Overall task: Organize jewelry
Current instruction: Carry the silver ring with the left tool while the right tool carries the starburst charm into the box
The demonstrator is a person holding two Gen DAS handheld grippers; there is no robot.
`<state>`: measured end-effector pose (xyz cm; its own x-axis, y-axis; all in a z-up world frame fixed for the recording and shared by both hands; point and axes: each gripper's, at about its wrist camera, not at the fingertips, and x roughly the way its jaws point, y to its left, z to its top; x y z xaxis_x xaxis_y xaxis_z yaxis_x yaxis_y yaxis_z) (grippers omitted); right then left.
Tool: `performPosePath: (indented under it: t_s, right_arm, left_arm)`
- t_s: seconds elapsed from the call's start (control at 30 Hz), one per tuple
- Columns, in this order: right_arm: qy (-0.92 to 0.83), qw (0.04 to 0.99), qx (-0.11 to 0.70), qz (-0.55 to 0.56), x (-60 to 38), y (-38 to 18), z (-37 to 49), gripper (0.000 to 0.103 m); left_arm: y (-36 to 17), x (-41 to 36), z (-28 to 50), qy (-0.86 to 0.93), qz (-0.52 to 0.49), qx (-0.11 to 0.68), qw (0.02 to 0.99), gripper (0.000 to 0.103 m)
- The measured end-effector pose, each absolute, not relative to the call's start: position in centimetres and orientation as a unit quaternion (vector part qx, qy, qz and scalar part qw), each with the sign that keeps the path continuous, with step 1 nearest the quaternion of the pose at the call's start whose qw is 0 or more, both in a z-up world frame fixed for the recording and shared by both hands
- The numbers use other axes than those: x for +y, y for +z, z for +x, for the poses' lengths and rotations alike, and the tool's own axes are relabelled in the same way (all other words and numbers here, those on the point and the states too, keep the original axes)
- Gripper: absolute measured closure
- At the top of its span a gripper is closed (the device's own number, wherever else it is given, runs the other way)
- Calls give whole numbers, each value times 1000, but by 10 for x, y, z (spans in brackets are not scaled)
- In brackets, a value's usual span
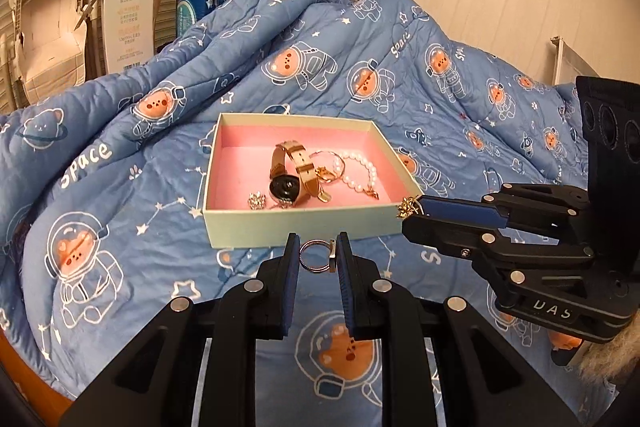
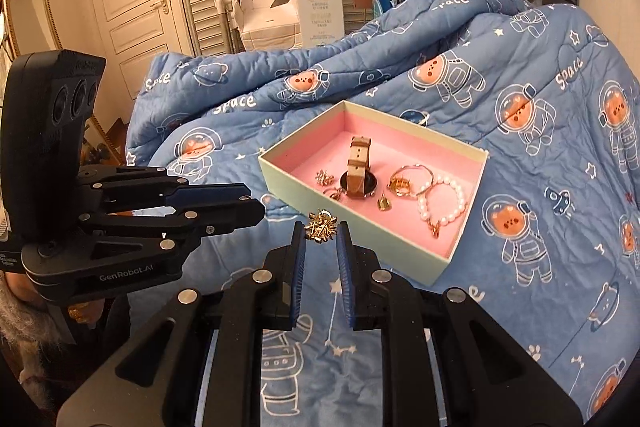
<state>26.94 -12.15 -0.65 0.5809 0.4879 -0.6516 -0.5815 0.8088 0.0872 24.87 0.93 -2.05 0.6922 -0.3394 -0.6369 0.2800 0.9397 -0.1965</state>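
Silver ring pinched in the left tongs, just short of the pink-lined box's near wall. Gold snowflake charm clamped in the right tongs beside the box. Inside it: watch, pearl bracelet. Blue quilt beneath.

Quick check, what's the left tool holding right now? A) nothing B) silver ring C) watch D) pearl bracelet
B: the left tool is shut on a silver ring, short of the box; the pearl bracelet and watch lie inside it.
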Motion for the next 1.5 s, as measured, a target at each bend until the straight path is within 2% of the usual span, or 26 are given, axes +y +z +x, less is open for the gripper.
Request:
performPosePath:
  t_s: [0.63, 1.5]
  right_arm:
    - [269, 857, 427, -105, -108, -27, 363, 86]
    - [305, 817, 461, -163, -97, -55, 371, 86]
  left_arm:
    - [-33, 18, 334, -141, -52, 419, 895, 85]
    - [-43, -14, 404, -132, -47, 471, 871, 85]
